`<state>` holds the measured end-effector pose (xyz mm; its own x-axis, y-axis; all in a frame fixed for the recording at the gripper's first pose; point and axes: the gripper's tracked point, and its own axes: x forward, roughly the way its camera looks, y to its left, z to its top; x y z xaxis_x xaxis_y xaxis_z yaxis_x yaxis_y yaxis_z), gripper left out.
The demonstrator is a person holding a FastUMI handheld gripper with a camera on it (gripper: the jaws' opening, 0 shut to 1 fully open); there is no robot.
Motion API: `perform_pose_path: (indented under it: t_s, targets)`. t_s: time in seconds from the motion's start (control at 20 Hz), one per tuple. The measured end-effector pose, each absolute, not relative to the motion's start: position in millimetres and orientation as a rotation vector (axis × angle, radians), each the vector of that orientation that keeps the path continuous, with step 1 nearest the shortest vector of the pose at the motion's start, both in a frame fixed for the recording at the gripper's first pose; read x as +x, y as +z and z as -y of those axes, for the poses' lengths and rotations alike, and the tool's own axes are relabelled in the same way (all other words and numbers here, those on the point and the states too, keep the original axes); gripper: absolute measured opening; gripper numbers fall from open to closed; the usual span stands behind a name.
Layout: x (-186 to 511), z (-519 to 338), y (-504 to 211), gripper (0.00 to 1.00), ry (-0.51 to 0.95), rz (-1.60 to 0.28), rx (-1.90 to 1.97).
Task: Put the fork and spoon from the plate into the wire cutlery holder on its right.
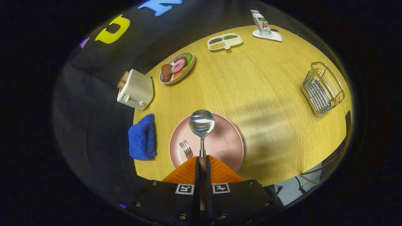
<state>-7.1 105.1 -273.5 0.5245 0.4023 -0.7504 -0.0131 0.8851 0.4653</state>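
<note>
The spoon (202, 125) was clamped by its handle between the gripper's (202, 160) two fingers, both pressing on it, its bowl standing out ahead of them over the pink plate (226, 141). The plate lay on the round wooden table (251, 84) just beyond the fingers, near the table's closest edge. On the plate, left of the spoon's handle, the fork (186, 148) rested with its tines pointing away and its handle hidden under the fingers.

Just left of the plate, at the table's edge, a blue cloth (142, 138) lay bunched up. Farther left and beyond the plate stood a white toaster (135, 90) with a slice of bread sticking up from it. Beyond the plate, a little to its left, sat a bowl of food (176, 67) holding meat and vegetables. Well to the plate's right, near the table's right edge, stood the wire cutlery holder (322, 88), with nothing in it. Far beyond the plate lay a white divided dish (225, 41) with three compartments of grains or beans, and farther still, to its right, a carton (261, 23) stood upright on a white coaster (273, 36).
</note>
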Motion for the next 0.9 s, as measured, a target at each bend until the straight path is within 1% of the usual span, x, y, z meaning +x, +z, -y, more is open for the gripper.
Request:
perform_pose_path:
  t_s: [0.35,0.9]
  targets:
    - [10.9,-47.2,-233.9,0.07,0.141,-0.846,0.556]
    - [13.8,51.5,-217.4,0.07,-0.066,-0.724,0.854]
